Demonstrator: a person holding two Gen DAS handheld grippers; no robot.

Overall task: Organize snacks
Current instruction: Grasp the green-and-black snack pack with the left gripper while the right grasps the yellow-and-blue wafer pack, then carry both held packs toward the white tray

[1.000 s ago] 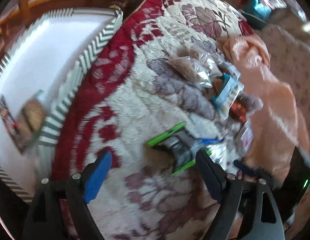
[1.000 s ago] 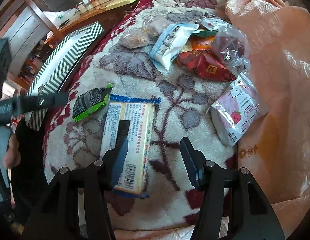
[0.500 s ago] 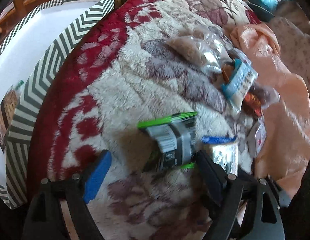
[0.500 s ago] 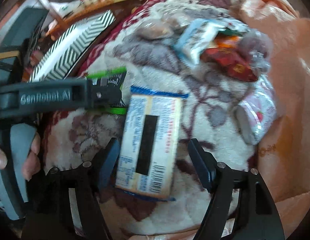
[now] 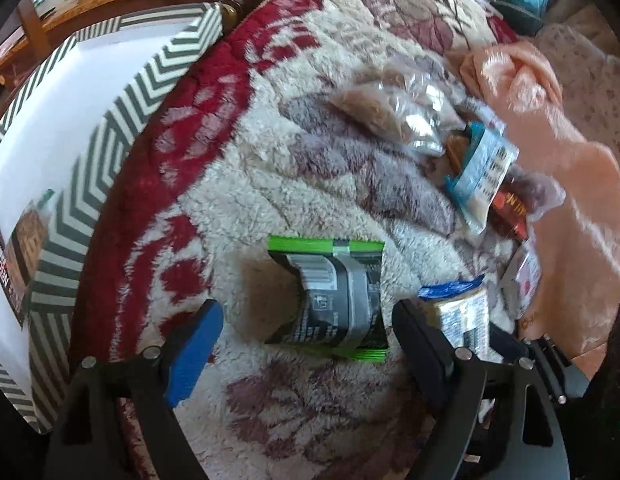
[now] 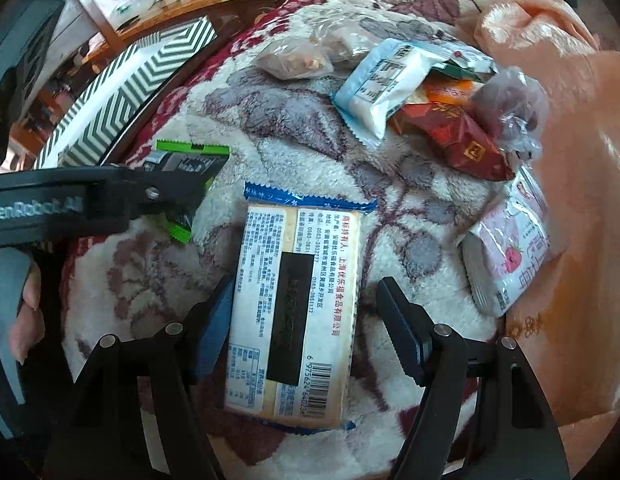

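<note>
- Landmark: the cream-and-blue cracker pack point(image 6: 294, 304), lying flat on the fleece blanket point(image 6: 410, 216).
- Right gripper point(image 6: 304, 322): jaws spread, having just been opening; they straddle the near half of the cracker pack, pads not visibly pressing. Risk: the pack looks nearly as wide as the gap, so one jaw may land on the wrapper and shove it rather than clamp it.
- Left gripper point(image 5: 306, 330): jaws spread around the green-edged packet point(image 5: 334, 300), just left of the cracker pack. Risk: its right jaw sits close against the cracker pack's blue end; closing could snag both wrappers.
- The two grippers work very near each other; a collision seems possible.
- Soft pile under both packs: jaws may pinch blanket as well.
- Beyond the cracker pack, a loose heap of snacks point(image 6: 426, 100) could slide if the blanket is tugged.
- Far left of it: chevron-edged box point(image 5: 122, 128), likely the destination.
</note>
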